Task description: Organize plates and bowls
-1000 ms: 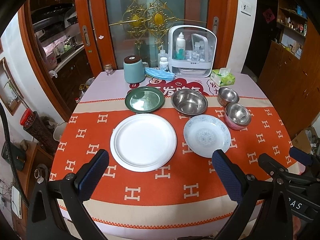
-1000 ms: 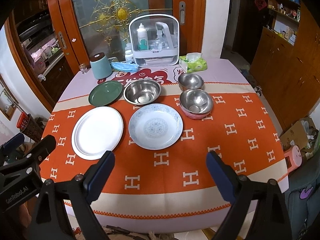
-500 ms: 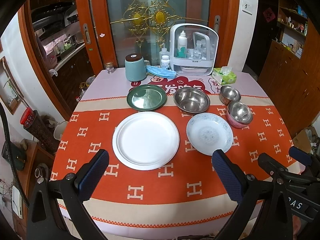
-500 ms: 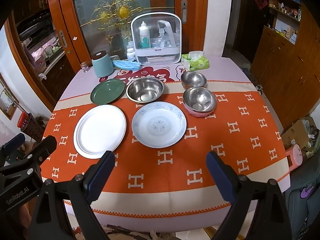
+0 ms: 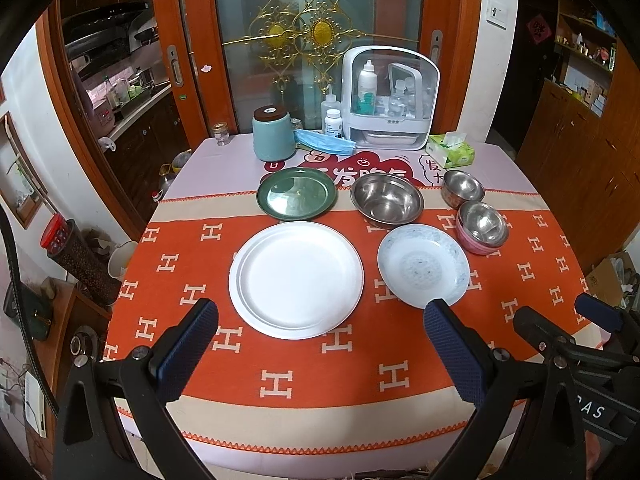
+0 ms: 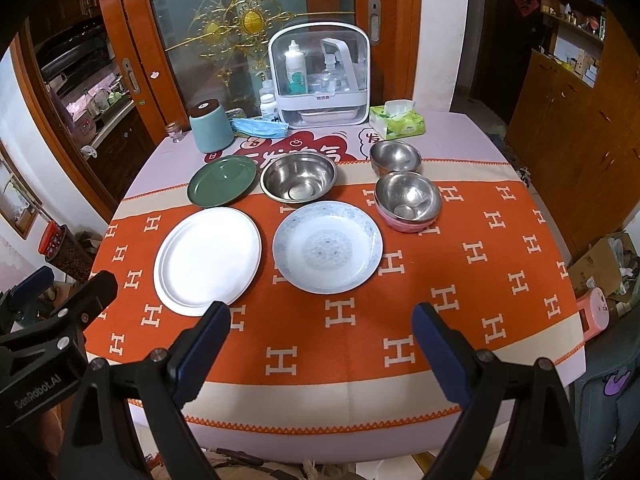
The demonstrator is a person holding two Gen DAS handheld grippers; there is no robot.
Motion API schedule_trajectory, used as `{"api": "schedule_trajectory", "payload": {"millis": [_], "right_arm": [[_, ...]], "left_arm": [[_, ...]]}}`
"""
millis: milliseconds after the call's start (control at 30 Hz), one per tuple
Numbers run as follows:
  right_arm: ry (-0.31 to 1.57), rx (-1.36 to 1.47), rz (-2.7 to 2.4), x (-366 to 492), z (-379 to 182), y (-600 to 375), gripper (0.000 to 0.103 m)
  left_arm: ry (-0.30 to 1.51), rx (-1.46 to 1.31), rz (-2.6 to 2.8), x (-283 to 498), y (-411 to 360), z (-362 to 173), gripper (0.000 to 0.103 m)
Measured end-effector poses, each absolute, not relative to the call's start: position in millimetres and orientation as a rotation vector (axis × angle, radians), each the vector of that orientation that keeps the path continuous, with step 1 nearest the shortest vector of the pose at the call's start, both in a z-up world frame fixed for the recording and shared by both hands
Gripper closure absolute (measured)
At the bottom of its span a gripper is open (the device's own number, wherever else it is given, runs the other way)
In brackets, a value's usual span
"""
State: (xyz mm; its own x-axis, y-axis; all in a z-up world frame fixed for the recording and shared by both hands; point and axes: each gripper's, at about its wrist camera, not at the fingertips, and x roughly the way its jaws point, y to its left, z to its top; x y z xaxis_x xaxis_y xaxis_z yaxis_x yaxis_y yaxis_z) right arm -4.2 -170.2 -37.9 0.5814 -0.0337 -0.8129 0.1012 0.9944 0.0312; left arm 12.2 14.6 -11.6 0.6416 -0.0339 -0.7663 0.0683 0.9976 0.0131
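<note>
Both views drawn back and up from counter (image 5: 280,396) | left hand-held gripper (image 5: 320,344) wide, empty; right hand-held gripper (image 6: 320,340) wide, empty | white plate (image 5: 296,279) 12 o'clock, patterned plate (image 6: 327,246) 12 o'clock | risk: rim slip, glazed edge.

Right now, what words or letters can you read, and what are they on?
"GenRobot.AI": left hand-held gripper.
"H", repeated: orange tablecloth.
"AS" after a cut-off letter: right hand-held gripper.
Red cartoon print and bottle labels: too blurred to read.
</note>
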Motion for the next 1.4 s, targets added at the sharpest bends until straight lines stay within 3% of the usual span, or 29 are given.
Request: {"api": "schedule_trajectory", "payload": {"millis": [233, 900, 1400], "right_arm": [[0.953, 0.088, -0.064, -2, -37, -163, 0.015], [0.945, 0.078, -0.059, 5, -36, -149, 0.015], [0.784, -0.034, -0.124, 25, -3, -130, 0.015]], "left_arm": [[0.873, 0.042, -0.058, 13, 14, -11, 0.001], [0.856, 0.000, -0.036, 18, 47, -9, 0.001], [0.798, 0.005, -0.007, 38, 80, 4, 0.001]]}}
